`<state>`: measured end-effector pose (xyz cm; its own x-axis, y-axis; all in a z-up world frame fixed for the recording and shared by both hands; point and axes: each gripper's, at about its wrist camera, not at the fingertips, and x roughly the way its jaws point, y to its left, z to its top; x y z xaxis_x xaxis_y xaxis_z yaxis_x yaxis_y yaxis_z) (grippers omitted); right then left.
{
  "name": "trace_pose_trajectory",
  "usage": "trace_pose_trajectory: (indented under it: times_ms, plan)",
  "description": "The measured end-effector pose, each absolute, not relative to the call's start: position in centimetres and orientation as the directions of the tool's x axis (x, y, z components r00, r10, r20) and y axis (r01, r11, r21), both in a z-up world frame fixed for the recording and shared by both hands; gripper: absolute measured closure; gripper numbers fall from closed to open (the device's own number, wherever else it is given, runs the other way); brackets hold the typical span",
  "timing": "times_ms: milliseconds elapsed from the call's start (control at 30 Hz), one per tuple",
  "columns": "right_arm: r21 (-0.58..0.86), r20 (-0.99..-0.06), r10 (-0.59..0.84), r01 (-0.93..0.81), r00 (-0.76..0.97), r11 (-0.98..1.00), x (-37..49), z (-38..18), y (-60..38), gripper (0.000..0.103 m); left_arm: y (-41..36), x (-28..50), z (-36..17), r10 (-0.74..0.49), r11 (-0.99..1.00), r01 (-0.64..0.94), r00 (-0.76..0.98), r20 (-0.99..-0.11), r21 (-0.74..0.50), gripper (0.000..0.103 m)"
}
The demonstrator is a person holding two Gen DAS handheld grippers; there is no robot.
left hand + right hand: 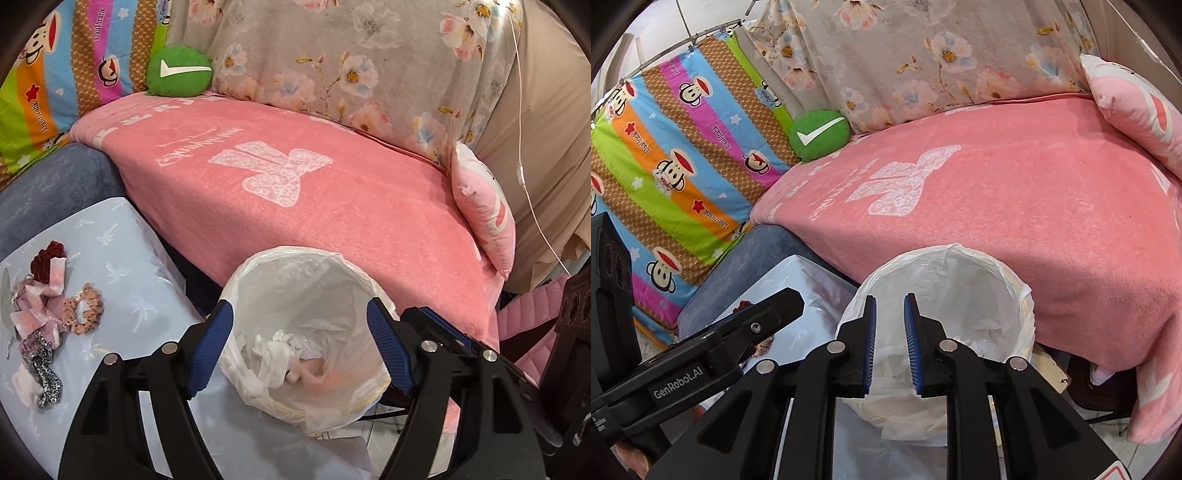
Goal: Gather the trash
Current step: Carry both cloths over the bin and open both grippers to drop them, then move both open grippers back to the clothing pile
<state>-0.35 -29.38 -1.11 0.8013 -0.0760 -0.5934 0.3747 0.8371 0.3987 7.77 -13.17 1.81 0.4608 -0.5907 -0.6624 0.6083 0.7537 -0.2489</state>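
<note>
A bin lined with a white plastic bag (295, 266) stands at the foot of the pink bed; crumpled white and pink tissue (280, 354) lies inside. My left gripper (300, 321) is open wide and empty, just above the bin's mouth. A pile of pink and white paper scraps (40, 302) with hair scrunchies lies on the pale blue table cover (122, 258) to the left. In the right wrist view my right gripper (889, 314) hangs over the same bin (979, 266), jaws a narrow gap apart with nothing between them. The left gripper's body (713, 347) shows at its left.
A pink blanket (332, 206) covers the bed behind the bin. A green check-mark cushion (179, 72), a floral pillow (351, 55) and a small pink pillow (484, 210) lie on it. A striped cartoon quilt (672, 158) stands at the left. A white cable (524, 147) hangs at right.
</note>
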Motion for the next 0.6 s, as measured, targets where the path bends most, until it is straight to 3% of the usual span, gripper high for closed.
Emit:
trace_pose_trajectory:
  times_ms: [600]
  plan:
    - [0.355,-0.620,0.024,0.254,0.784,0.900,2.6,-1.4,-21.9,0.078,-3.7,9.3,0.6,-0.475,0.867,0.430,0.562,-0.677,-0.251,0.032]
